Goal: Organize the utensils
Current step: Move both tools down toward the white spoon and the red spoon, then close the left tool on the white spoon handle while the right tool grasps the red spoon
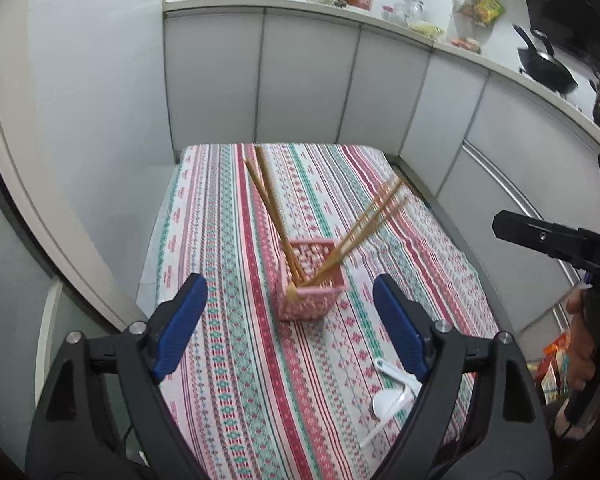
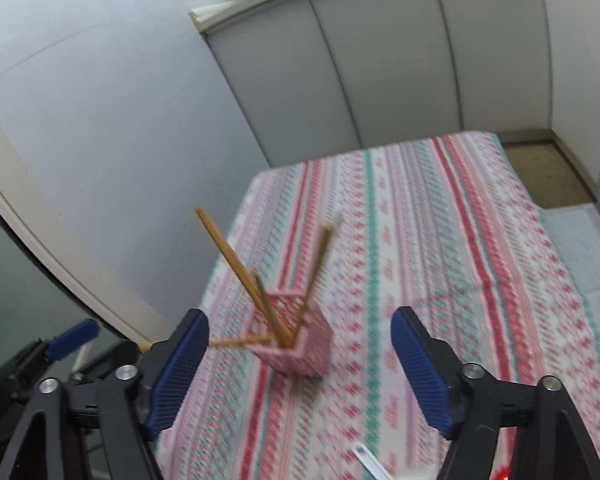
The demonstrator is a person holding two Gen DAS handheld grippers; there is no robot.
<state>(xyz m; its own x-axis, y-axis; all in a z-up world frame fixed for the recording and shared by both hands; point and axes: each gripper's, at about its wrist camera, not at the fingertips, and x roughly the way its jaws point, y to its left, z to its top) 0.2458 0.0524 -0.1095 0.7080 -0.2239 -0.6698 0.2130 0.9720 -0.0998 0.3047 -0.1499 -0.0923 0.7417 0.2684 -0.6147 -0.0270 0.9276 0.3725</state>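
A pink lattice basket [image 1: 312, 280] stands on the striped tablecloth [image 1: 228, 360] and holds several wooden chopsticks [image 1: 270, 208] that lean out left and right; the right-leaning ones are blurred. My left gripper [image 1: 290, 324] is open and empty, just in front of the basket. White spoons [image 1: 392, 396] lie on the cloth by its right finger. In the right wrist view the basket [image 2: 300, 340] and chopsticks [image 2: 236, 260] sit ahead of my open, empty right gripper [image 2: 300, 364]. The right gripper's body shows at the right edge of the left wrist view [image 1: 556, 244].
Grey cabinet fronts [image 1: 300, 80] stand behind the table, a wall to the left. A counter above carries a sink, a wok [image 1: 544, 68] and clutter. A white utensil handle [image 2: 370, 464] lies at the near edge of the cloth.
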